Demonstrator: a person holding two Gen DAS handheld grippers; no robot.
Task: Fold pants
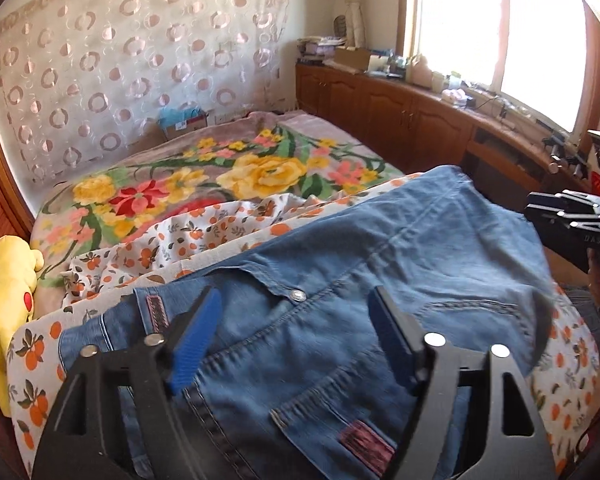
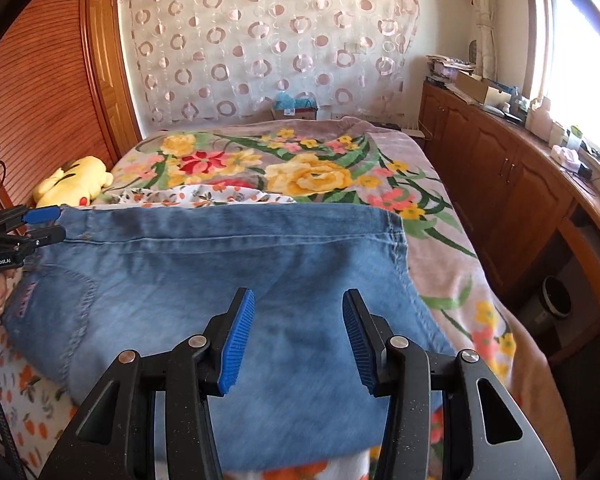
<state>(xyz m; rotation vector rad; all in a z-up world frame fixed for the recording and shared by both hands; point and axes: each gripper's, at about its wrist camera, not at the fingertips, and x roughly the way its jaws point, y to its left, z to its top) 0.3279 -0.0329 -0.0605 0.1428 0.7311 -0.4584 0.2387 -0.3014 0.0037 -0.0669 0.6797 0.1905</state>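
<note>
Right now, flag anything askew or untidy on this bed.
The folded blue denim pants lie skewed: their far hem corner hangs past the orange-print white sheet onto the floral blanket. That sheet is rumpled behind them. Nothing looks spilled or damaged.

Bed point(image 2: 452, 240) with floral blanket point(image 2: 312, 172), circle-print sheer curtain point(image 2: 268, 40) on far wall, wooden cabinets point(image 2: 496, 184) under bright window point(image 1: 500, 20), louvred wardrobe point(image 2: 40, 92) left.

A home bedroom: floral-blanketed bed point(image 2: 320, 172), plush toy point(image 2: 74, 180), wooden cabinets point(image 2: 500, 184).
</note>
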